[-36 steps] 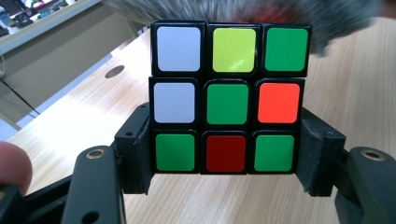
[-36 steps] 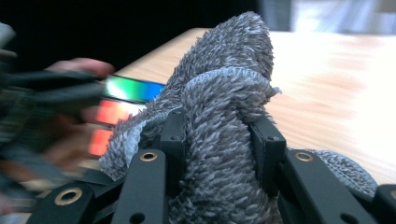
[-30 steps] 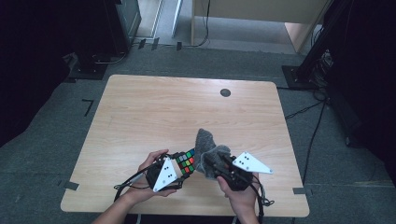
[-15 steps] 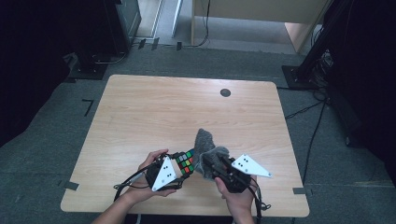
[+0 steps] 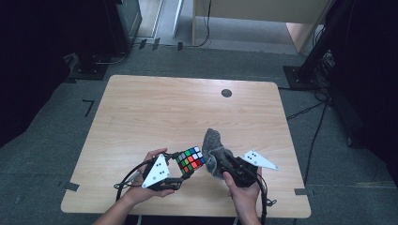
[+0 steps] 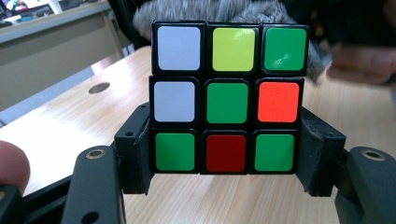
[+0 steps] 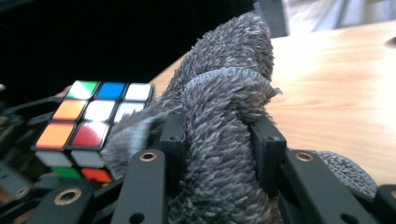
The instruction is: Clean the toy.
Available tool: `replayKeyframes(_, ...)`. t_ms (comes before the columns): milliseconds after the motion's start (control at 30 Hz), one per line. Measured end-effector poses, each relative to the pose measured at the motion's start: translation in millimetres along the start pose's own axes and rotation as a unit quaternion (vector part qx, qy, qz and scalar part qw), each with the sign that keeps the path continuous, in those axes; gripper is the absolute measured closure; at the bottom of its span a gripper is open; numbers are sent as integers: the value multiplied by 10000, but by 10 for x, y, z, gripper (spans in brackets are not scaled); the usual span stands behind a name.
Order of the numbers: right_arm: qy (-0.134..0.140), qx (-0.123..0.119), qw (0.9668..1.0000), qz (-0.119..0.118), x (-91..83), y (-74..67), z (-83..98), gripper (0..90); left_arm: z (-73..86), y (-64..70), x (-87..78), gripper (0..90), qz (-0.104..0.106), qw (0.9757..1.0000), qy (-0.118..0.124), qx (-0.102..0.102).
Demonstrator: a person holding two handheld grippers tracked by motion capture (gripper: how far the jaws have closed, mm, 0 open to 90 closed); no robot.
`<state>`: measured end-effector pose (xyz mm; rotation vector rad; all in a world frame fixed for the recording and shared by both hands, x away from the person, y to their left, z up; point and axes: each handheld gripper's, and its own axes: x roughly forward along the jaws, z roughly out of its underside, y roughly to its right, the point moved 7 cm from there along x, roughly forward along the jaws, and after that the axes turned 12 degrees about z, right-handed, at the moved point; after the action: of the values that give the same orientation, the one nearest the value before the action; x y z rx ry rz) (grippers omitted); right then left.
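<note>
A scrambled colour cube (image 5: 190, 160) (image 6: 227, 98) is clamped between the pads of my left gripper (image 5: 180, 174) (image 6: 226, 156), held just above the wooden table (image 5: 159, 108) near its front edge. My right gripper (image 5: 220, 165) (image 7: 217, 140) is shut on a bunched grey fuzzy cloth (image 5: 213, 145) (image 7: 224, 116). The cloth rests against the right side of the cube (image 7: 88, 126). In the left gripper view the cloth (image 6: 205, 11) shows blurred behind the cube's top edge.
A small dark round hole (image 5: 226, 93) sits near the table's far edge. Black stands and cables (image 5: 309, 70) flank the table on the grey carpet. Bare wood stretches across the far and left parts of the table.
My right gripper and the cloth have shifted slightly left and down, closer against the cube. The left gripper and cube have stayed in place.
</note>
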<state>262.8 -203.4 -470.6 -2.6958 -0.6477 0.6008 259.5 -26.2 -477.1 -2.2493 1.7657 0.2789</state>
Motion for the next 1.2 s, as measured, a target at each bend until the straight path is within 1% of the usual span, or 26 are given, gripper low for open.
replayKeyframes(33,-15,62,9999,-126,17,-37,18,647,-7,3,-6,342,24,10000,36,-20)
replayKeyframes(133,-107,272,9993,-234,40,-75,47,652,-19,-2,-25,342,104,9998,143,-127)
replayKeyframes(233,-170,395,9980,-461,47,-89,64,657,-39,-6,-36,342,173,9993,254,-220)
replayKeyframes(300,-346,501,9963,-608,90,-101,113,658,-60,-7,-47,342,216,9987,345,-295)
replayKeyframes(333,-492,512,9952,-672,120,-105,153,659,-68,-12,-58,342,238,9986,364,-310)
replayKeyframes(367,-604,495,9943,-722,148,-114,195,659,-74,-17,-67,341,229,9985,384,-321)
replayKeyframes(433,-818,367,9932,-747,194,-128,259,656,-82,-35,-88,342,203,9983,419,-350)
replayKeyframes(467,-938,199,9933,-648,213,-122,277,656,-87,-46,-98,342,196,9980,459,-394)
replayKeyframes(500,-979,18,9944,-405,215,-102,276,655,-92,-57,-105,342,190,9977,489,-423)
replayKeyframes(533,-903,-85,9957,-195,205,-76,251,655,-91,-65,-111,342,183,9977,491,-439)
replayKeyframes(567,-777,-50,9969,-115,179,-48,205,655,-86,-69,-113,342,182,9977,486,-439)
replayKeyframes(633,-353,263,9990,-125,89,-3,88,655,-71,-71,-104,342,189,9977,462,-452)
replayKeyframes(667,-178,330,9992,-97,46,4,42,655,-67,-67,-96,342,204,9976,467,-463)
replayKeyframes(700,-67,330,9994,-118,20,-8,12,655,-67,-59,-89,342,238,9974,475,-486)
replayKeyframes(733,-23,329,9993,-188,10,-33,1,654,-74,-50,-82,342,274,9972,497,-488)
replayKeyframes(767,-47,339,9990,-304,19,-67,12,654,-83,-36,-76,342,311,9969,514,-500)
replayKeyframes(833,-246,373,9974,-564,76,-137,95,658,-99,-20,-75,342,329,9969,526,-486)
replayKeyframes(900,-393,353,9969,-579,130,-168,187,660,-97,-35,-92,341,297,9970,524,-480)
replayKeyframes(967,-549,86,9968,-581,164,-197,243,659,-102,-71,-119,341,236,9966,584,-538)
replayKeyframes(1000,-604,-105,9967,-534,171,-210,251,659,-112,-90,-131,342,226,9959,642,-589)
replayKeyframes(1033,-573,-257,9970,-447,161,-213,234,658,-120,-105,-143,342,219,9954,692,-631)
replayKeyframes(1067,-462,-278,9979,-365,138,-205,190,658,-124,-114,-151,342,218,9950,719,-653)
replayKeyframes(1100,-324,-194,9986,-359,108,-189,133,658,-125,-116,-154,342,223,9947,742,-674)
replayKeyframes(1133,-178,-48,9992,-367,70,-163,79,658,-120,-116,-153,342,221,9949,725,-666)
replayKeyframes(1167,-39,96,9990,-424,39,-144,38,658,-115,-114,-146,342,213,9951,705,-653)
replayKeyframes(1200,1,198,9985,-516,17,-144,24,659,-114,-110,-139,342,209,9950,712,-668)
